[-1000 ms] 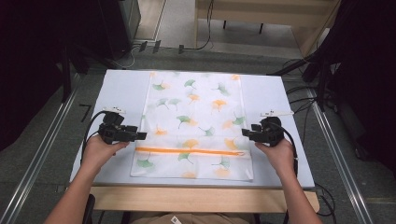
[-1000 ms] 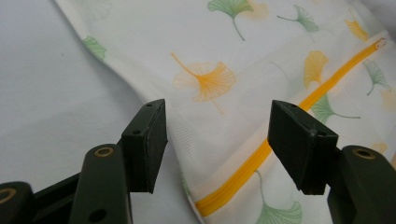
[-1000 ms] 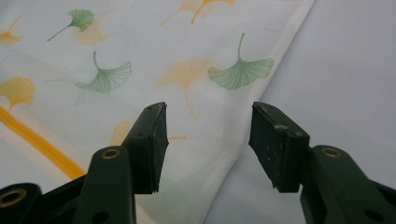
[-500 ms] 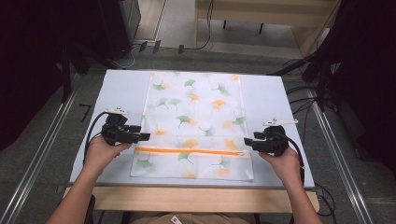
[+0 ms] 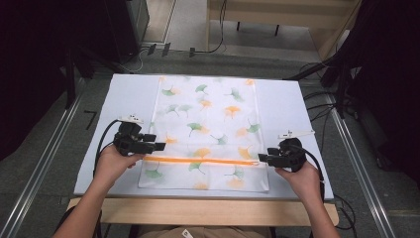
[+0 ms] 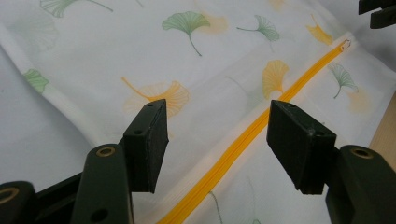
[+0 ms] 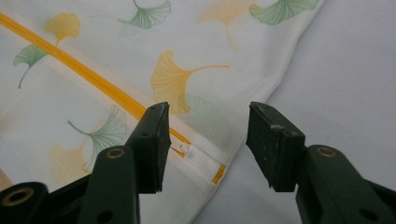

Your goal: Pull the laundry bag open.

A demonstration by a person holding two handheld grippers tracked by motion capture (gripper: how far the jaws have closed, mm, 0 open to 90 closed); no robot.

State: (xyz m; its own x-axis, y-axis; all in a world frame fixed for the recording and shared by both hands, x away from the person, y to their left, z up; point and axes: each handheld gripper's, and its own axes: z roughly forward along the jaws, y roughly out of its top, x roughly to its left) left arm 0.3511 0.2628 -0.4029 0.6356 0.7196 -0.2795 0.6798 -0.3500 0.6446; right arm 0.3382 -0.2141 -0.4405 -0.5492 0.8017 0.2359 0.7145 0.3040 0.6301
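The pouch (image 5: 205, 131) is lying flat at table (image 5: 129, 94) centre, zipper (image 5: 203, 161) toward 6 o'clock. The left gripper (image 5: 159, 147) is hovering at the zipper's 9 o'clock end, jaws spread, pinching nothing. The right gripper (image 5: 262, 158) is sitting at the 3 o'clock end, jaws just narrowing yet apart, straddling the zipper pull (image 7: 186, 149).

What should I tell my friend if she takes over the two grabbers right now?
Left gripper: open, at the left end of the orange zipper, holding nothing.
Right gripper: open, its jaws just closing a little, at the right end by the zipper pull, not gripping it.
Pouch: the leaf-print fabric lies flat on the table.
Done: both grippers lined up at the zipper ends.
Left: probably pinch the fabric and work the pull.
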